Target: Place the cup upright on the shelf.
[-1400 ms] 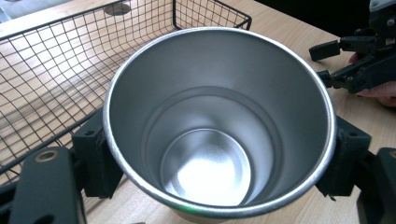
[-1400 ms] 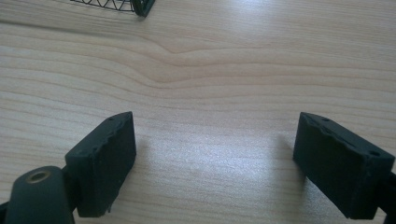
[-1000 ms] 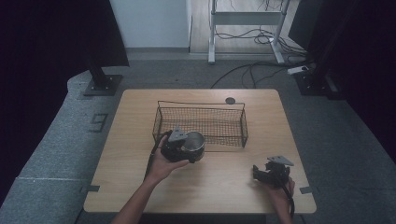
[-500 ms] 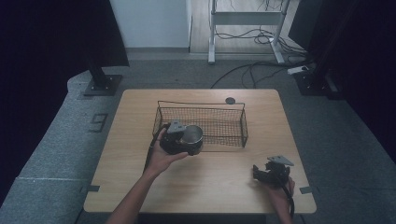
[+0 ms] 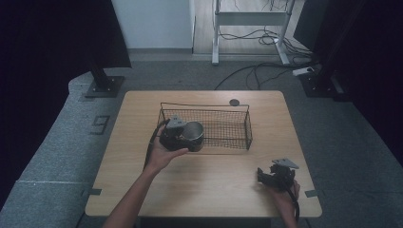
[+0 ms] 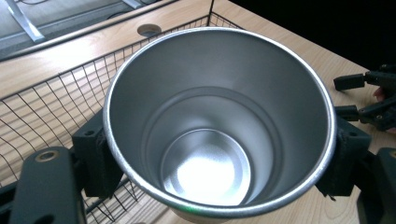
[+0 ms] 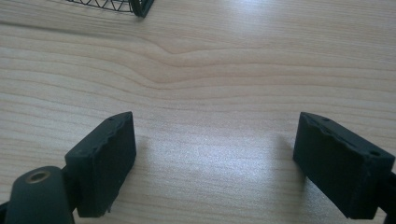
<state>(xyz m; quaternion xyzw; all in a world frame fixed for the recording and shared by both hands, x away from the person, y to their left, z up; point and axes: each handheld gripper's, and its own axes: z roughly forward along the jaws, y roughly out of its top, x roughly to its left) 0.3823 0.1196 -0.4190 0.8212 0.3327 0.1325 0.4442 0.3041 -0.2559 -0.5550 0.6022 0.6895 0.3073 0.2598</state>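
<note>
A: Where is the cup (image 6: 219,121) at this point?

B: Clamped between the left gripper's (image 5: 177,134) jaws, one black pad pressed to each side of the wall just under the rim. It is bare metal, empty, and tipped so its mouth faces the camera riding on that gripper. In the high view the cup (image 5: 192,136) hangs at the near left corner of the basket (image 5: 236,115), above the near wire wall.

A: So which step does that look like?

B: Probably the carry into the basket: the cup is held off the table (image 5: 214,190), with the mesh just beyond and below the fingers. It is not yet set down.

A: And the next move?

B: Likely to bring the cup past the near wire, lower it until it meets the basket floor, then spread the jaws. The rim must clear the wire first, and the tilt wants watching so the cup does not roll once freed.

A: The other hand?

B: The right gripper (image 5: 274,175) sits low over bare wood, well apart from the basket, jaws spread wide with nothing between them.

A: Any writing to read?

B: None on the cup or basket. A "9" (image 5: 100,125) is marked on the floor left of the table.
</note>
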